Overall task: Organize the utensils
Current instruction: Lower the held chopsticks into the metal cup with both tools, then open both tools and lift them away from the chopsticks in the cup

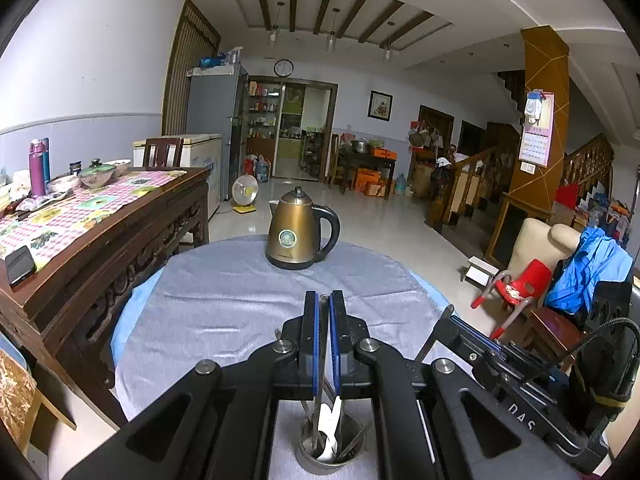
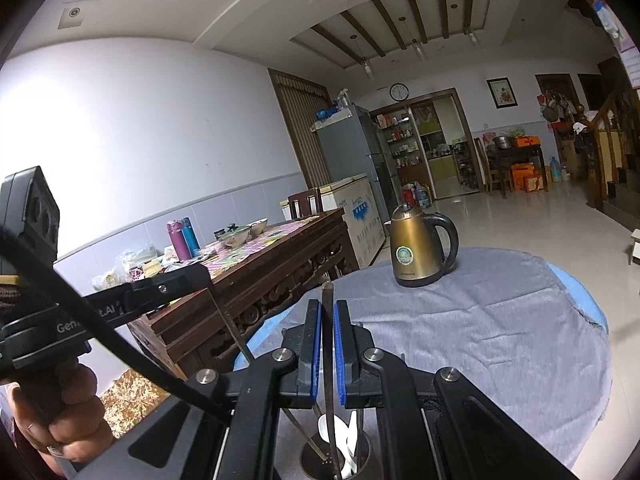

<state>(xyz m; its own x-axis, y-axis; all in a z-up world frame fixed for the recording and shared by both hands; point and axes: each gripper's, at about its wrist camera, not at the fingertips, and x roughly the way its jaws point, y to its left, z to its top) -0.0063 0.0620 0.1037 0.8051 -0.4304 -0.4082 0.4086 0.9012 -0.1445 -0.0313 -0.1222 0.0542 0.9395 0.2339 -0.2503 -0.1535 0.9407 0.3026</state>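
The right gripper [image 2: 328, 312] pinches a thin metal utensil [image 2: 329, 360] above the steel holder cup [image 2: 352, 468]; the left gripper's [image 1: 324, 304] jaws look pressed together on a thin metal handle [image 1: 319, 408] — either could snag standing utensils and tip the cup.

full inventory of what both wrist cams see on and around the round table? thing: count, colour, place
kettle: 1, gold with black handle, far side of round table
tablecloth: 1, grey, over round table
utensil cup: 1, metal, near edge, holding utensils
white spoon: at least 1, in cup
wooden table: 1, dark brown, beside round table
flasks: 2, purple and blue, on wooden table
red chair: 1, on floor
left gripper: shut on a thin utensil
right gripper: shut on a thin metal utensil
hand: 1, on left gripper's handle
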